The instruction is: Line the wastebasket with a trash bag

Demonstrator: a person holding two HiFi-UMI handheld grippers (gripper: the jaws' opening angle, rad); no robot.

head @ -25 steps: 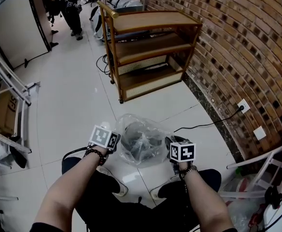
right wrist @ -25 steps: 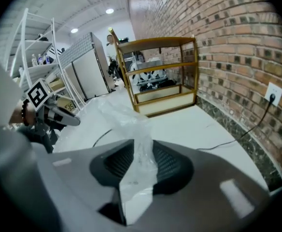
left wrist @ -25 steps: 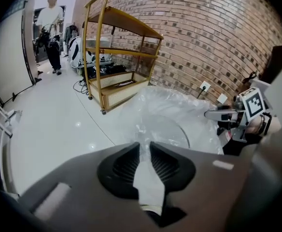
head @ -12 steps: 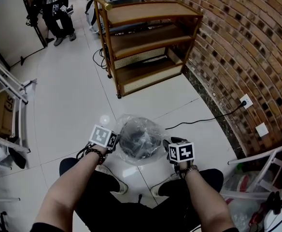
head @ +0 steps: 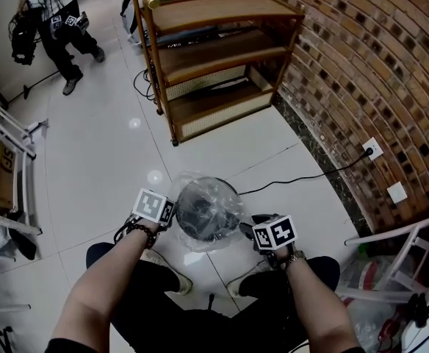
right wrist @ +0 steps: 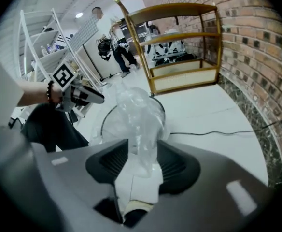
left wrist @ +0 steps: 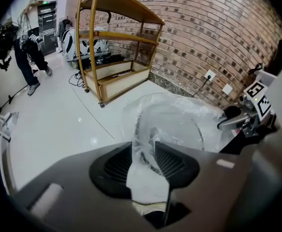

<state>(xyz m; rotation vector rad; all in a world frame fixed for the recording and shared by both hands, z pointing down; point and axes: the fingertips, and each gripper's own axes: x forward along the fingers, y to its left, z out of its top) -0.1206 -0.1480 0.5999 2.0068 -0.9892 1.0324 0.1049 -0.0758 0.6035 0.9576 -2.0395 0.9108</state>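
Now, a clear trash bag (head: 187, 235) drapes the round dark wastebasket (head: 208, 210) on the floor (head: 112, 160).
Crinkled film sits loose in the left tool (left wrist: 143, 151) and right tool (right wrist: 142, 153) (jaws parted, just been opening).

The wastebasket (head: 206, 215) is a dark, round, open-topped container standing upright on the white tile floor. The trash bag (head: 208, 184) is thin, clear, crinkled plastic film spread over the wastebasket mouth and draped outside the rim; the dark interior shows through it. At opposite sides, a gathered fold of film runs between the jaws of the left gripper (head: 175, 214) and the right gripper (head: 247, 227). Both pairs of jaws stand apart, having just been opening.
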